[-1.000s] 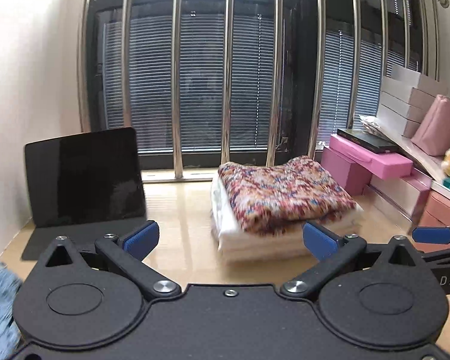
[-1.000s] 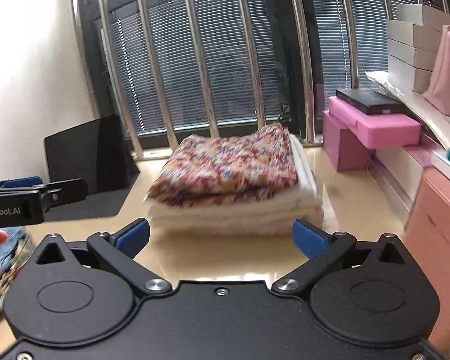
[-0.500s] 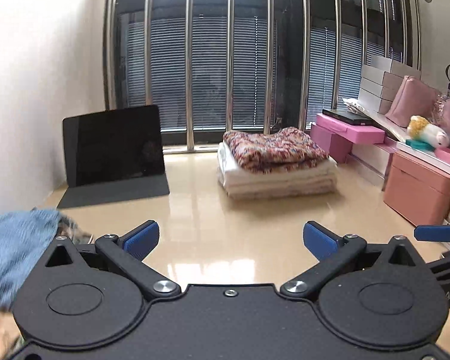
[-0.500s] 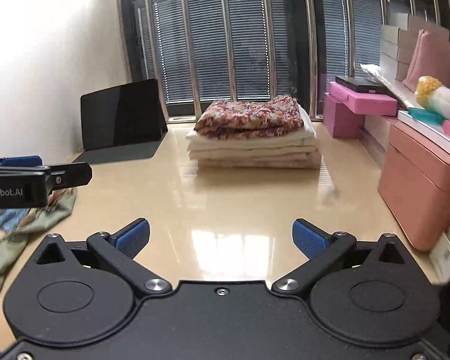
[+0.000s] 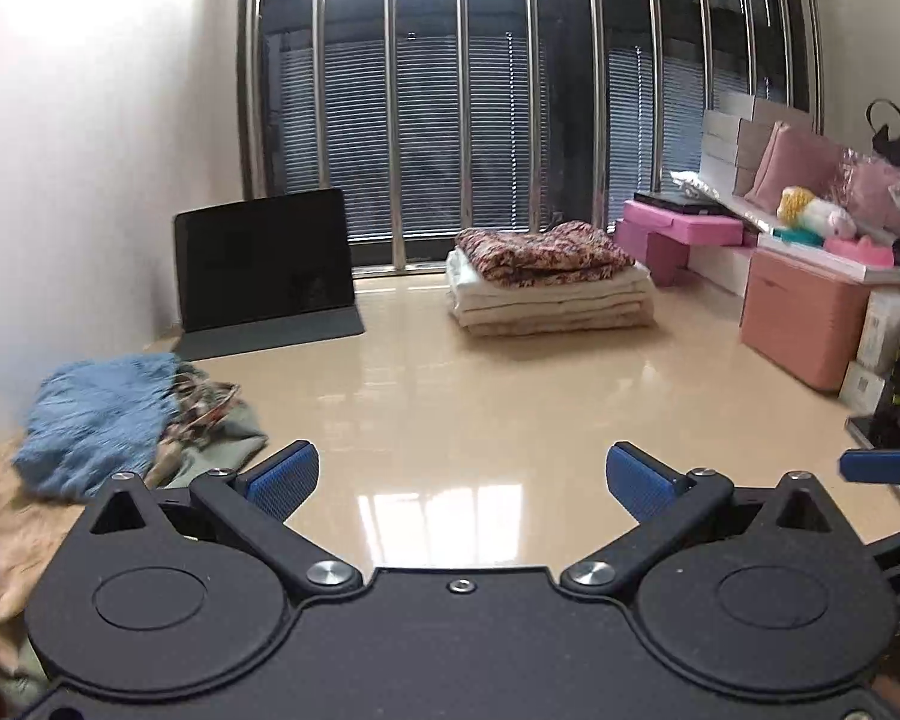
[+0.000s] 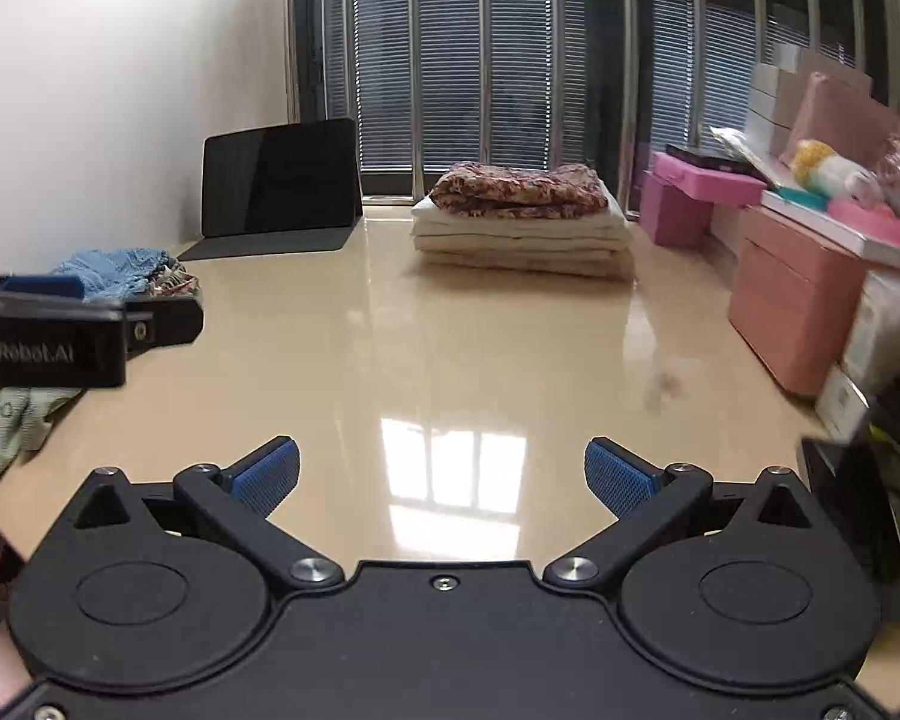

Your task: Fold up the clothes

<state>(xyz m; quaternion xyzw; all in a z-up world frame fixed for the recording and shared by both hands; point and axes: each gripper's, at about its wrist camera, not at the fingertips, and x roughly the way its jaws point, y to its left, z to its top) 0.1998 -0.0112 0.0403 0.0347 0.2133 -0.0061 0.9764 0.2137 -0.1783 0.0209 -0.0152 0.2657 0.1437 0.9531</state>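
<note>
1. A glossy beige desk [image 5: 450, 408] runs up to a barred window with shut blinds [image 5: 438, 138]; a white wall stands on the left.
2. The landmark is the stack of folded clothes [image 5: 549, 282] at the far end of the desk, just before the window: pale folded pieces with a red patterned piece [image 6: 519, 189] on top.
3. Left of the stack, against the wall, a dark tablet [image 5: 264, 258] stands propped on its cover.
4. Nearer the camera and well to the left of the stack lies a loose heap of unfolded clothes, with a blue knitted piece [image 5: 99, 414] on top.
5. Right of the stack stand pink boxes [image 5: 804, 312] and a shelf of clutter.
6. The left claw [image 5: 462, 474] is spread wide and empty, above bare desk well short of the stack, with the heap just to its left.
7. The right claw [image 6: 441, 474] is likewise spread wide, gripping nothing, facing the stack.
</note>
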